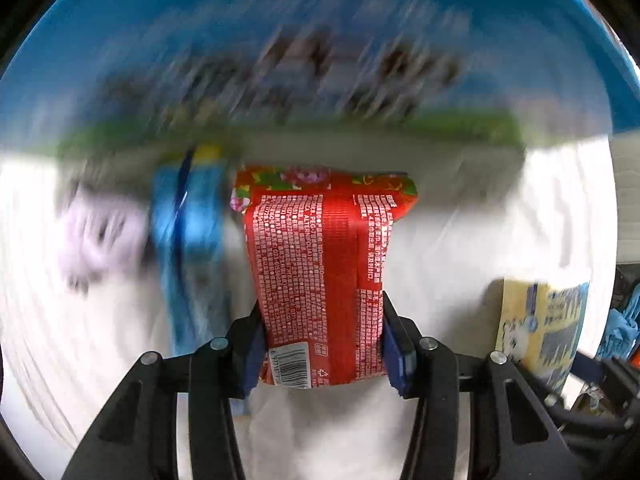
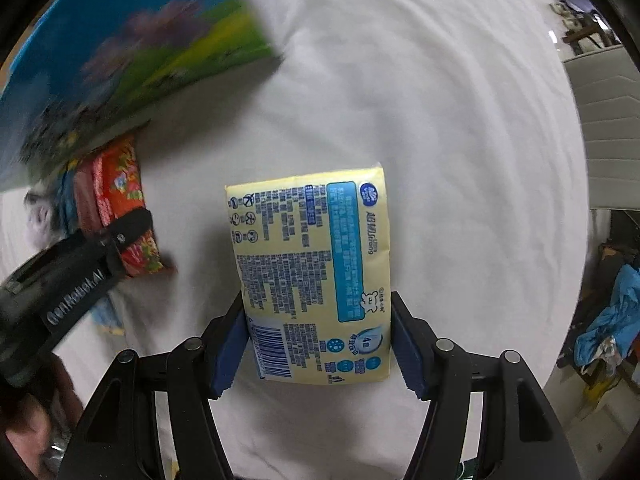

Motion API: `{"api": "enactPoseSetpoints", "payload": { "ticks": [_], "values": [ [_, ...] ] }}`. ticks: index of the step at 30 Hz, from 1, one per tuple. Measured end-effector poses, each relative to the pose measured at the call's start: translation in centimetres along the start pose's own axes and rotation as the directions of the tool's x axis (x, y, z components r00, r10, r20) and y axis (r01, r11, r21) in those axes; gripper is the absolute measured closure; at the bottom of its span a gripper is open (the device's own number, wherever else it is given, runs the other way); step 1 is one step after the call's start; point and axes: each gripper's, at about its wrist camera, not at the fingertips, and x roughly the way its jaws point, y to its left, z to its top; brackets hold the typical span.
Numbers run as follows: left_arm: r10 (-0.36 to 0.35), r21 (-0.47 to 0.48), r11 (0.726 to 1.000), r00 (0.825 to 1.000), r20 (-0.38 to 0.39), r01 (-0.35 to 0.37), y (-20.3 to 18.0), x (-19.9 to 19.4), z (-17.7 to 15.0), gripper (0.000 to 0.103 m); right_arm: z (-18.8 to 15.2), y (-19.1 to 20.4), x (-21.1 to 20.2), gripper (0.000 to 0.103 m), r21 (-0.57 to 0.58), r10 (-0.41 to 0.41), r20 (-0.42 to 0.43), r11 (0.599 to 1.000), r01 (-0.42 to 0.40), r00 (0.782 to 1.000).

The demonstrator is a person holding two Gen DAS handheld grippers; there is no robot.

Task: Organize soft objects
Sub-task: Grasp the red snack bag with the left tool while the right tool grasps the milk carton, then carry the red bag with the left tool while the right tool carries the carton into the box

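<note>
- The red pack (image 1: 320, 276) is clamped in the left gripper (image 1: 324, 344), beside a blue pack (image 1: 188, 240) near the white sheet's (image 2: 440, 120) edge.
- The yellow pack (image 2: 316, 280), mid-sheet, is pinched by the right gripper (image 2: 320, 344); placing is judged unfinished.

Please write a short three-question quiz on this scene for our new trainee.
1. True or false: the left gripper holds the yellow pack.
2. Which lies right beside the red pack in the left wrist view? A) blue pack B) a mug C) a shoe
3. Fill in: both packs are held above a white ___.

Key: 1 false, it holds the red pack and the right gripper holds the yellow one; 2 A; 3 cloth.
</note>
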Motion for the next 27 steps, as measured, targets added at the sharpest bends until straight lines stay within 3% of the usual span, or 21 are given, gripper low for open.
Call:
{"api": "enactPoseSetpoints", "payload": {
  "ticks": [7, 13, 19, 25, 27],
  "values": [
    [-0.019, -0.031, 0.999, 1.0, -0.006, 0.019, 0.7, 0.3, -3.2, 0.057, -0.7, 1.3, 3.4, 0.036, -0.041, -0.032, -0.071, 0.999, 0.029, 0.997],
    [-0.03, -0.041, 0.999, 0.999, 0.029, 0.031, 4.1, -1.2, -3.8, 0.059, -1.9, 2.7, 2.8, 0.037, -0.055, -0.048, -0.01, 0.997, 0.048, 0.999],
    [-0.059, -0.04, 0.997, 0.989, 0.139, 0.065, 5.1, -8.1, -6.2, 0.059, -4.3, 3.7, -2.0, 0.037, -0.094, 0.015, 0.086, 0.996, -0.006, 0.996],
    [-0.085, -0.006, 0.996, 0.959, 0.271, 0.09, 6.4, -17.9, -6.7, 0.059, -6.6, 5.3, -8.9, 0.037, -0.151, 0.111, 0.195, 0.985, -0.082, 0.974],
    [-0.098, 0.001, 0.995, 0.951, 0.294, 0.103, 6.9, -19.4, -6.9, 0.059, -7.2, 5.6, -10.9, 0.037, -0.17, 0.14, 0.22, 0.98, -0.103, 0.965]
  ]
}}
